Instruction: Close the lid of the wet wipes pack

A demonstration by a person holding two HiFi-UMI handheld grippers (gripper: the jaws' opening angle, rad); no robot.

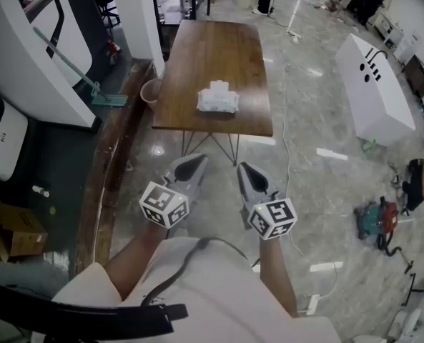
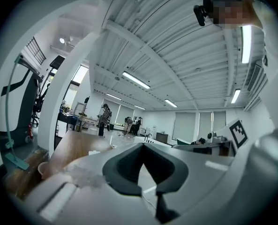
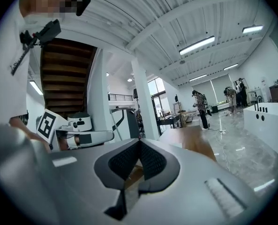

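The wet wipes pack [image 1: 217, 100] is a white packet lying near the front edge of a brown wooden table [image 1: 197, 56], and its lid looks raised at the far side. Both grippers hang close to my body, well short of the table and level. My left gripper [image 1: 195, 159] is shut with nothing in it, and its jaws meet at the tip in the left gripper view [image 2: 142, 145]. My right gripper [image 1: 244, 168] is also shut and empty [image 3: 139, 141]. The table [image 3: 191, 139] shows ahead in the right gripper view.
A pink bucket [image 1: 150, 90] stands at the table's left leg, beside a mop [image 1: 76, 70]. A white cabinet [image 1: 375, 88] stands to the right. A power tool [image 1: 376, 220] and cables lie on the polished floor. A cardboard box [image 1: 15, 232] sits at the left. People stand far off.
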